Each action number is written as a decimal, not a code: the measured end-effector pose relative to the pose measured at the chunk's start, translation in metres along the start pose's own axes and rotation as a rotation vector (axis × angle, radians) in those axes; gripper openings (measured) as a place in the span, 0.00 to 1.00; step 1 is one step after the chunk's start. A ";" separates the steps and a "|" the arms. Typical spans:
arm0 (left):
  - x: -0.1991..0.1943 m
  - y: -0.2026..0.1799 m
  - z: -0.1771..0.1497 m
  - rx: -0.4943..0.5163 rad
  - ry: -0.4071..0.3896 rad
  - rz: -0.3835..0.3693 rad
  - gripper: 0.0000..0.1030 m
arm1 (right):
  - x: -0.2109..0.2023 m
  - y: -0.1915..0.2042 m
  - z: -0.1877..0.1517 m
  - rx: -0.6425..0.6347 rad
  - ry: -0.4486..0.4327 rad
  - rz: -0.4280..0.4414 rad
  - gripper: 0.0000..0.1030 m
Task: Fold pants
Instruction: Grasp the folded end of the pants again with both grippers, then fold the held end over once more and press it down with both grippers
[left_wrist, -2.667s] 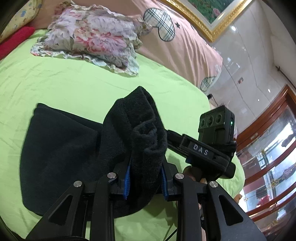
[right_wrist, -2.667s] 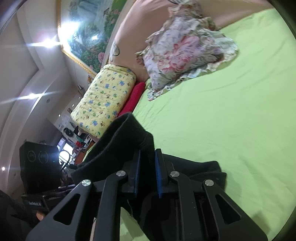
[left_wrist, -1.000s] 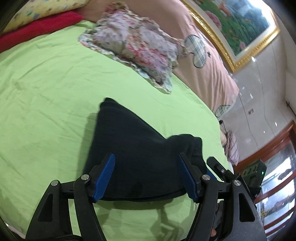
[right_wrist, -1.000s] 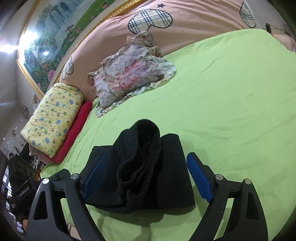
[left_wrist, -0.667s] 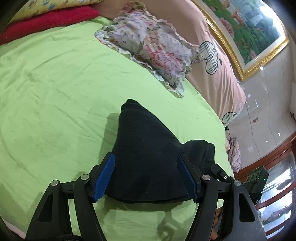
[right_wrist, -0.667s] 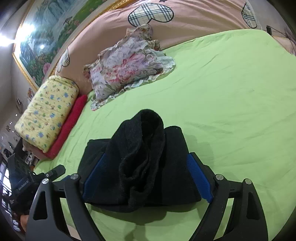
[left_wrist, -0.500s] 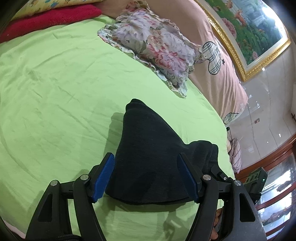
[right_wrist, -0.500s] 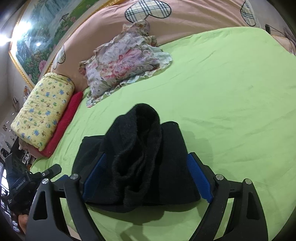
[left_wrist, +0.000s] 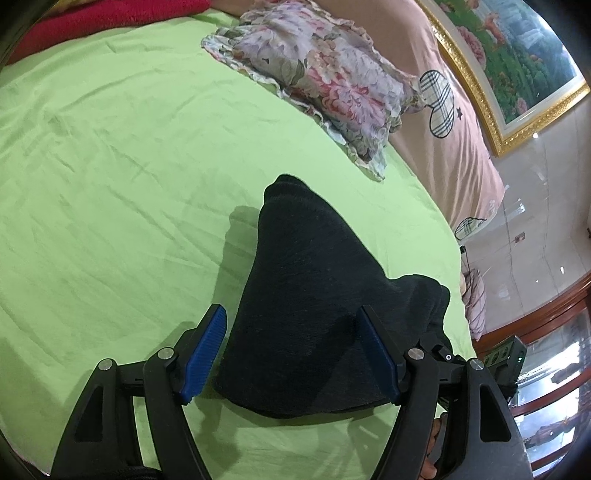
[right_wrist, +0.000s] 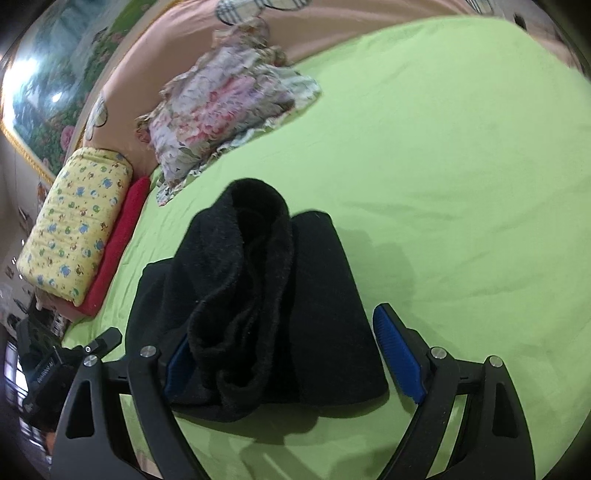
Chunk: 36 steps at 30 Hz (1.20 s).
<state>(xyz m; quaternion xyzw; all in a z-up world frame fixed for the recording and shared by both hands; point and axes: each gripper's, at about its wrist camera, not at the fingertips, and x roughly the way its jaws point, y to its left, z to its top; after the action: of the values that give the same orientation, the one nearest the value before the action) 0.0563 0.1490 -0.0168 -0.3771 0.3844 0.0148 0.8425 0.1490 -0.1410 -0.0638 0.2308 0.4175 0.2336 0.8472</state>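
**A:** ok so where are the tongs at right now? are they holding anything

**B:** nope, both sets are spread wide. left tongs (left_wrist: 291, 349) have their blue pads either side of the near end of the pants (left_wrist: 314, 306) but with a clear gap on the left pad, nothing pinched. right tongs (right_wrist: 293, 360) are the same, spread, with the right pad well clear of the cloth (the left pad is half hidden behind a fuzzy fold, so I can't tell if it brushes it, but it isn't squeezing)

**A:** and the pants themselves?

**B:** black fleecy bundle lying on the green bed sheet (left_wrist: 110, 166), near the edge closest to the cameras. floral pillow (left_wrist: 321, 77) is well apart, up by the pink headboard (left_wrist: 454, 122), and in the right view there's a yellow quilt roll (right_wrist: 74, 221) on a red one off to the side

**A:** so done or not?

**B:** I'd say mostly. it's already a compact stack, fairly flat from the left view. but from the right view one fluffy cuff end stands up loose on top, so my guess is there's tidying or one last tuck left

**A:** hand pose?

**B:** both tilted down toward the bundle, low over the bed, side by side; the right one's body (left_wrist: 506, 354) shows at the edge of the left view
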 end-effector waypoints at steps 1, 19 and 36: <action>0.002 0.000 0.001 0.000 0.003 0.001 0.71 | 0.001 -0.002 -0.001 0.009 0.003 0.009 0.85; 0.043 -0.011 0.005 0.055 0.053 0.055 0.72 | -0.001 -0.026 -0.006 0.042 0.006 0.139 0.64; 0.045 -0.027 0.002 0.178 0.041 0.073 0.42 | -0.001 -0.021 -0.007 0.023 -0.002 0.139 0.62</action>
<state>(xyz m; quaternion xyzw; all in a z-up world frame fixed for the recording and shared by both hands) 0.0980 0.1186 -0.0290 -0.2867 0.4146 0.0034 0.8637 0.1469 -0.1569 -0.0793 0.2692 0.4025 0.2866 0.8267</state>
